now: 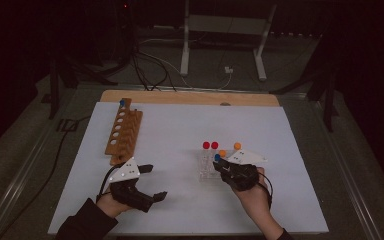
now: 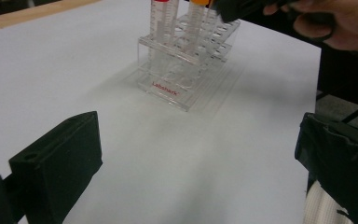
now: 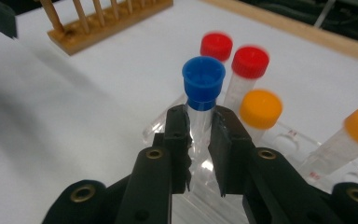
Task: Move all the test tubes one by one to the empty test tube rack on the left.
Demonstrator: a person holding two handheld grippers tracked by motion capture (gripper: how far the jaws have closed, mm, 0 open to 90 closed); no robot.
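A clear plastic tube rack [image 1: 207, 170] stands right of the table's middle, holding two red-capped tubes [image 1: 210, 145] and two orange-capped tubes [image 1: 237, 146]. My right gripper [image 3: 200, 122] is shut on a blue-capped tube [image 3: 203, 81] just below its cap, at the rack's near side [image 1: 217, 157]. The tube stands upright and its lower end is hidden behind the jaws. My left gripper [image 1: 157, 181] rests low at the front left, open and with nothing between its jaws [image 2: 196, 154], and it points toward the clear rack [image 2: 186, 70].
A wooden tube rack [image 1: 124, 131] lies at the left on the white sheet, with one blue-capped tube [image 1: 122, 103] at its far end and several bare holes. The same wooden rack [image 3: 107, 21] sits beyond the tubes in the right gripper view. Cables and a stand lie beyond the table.
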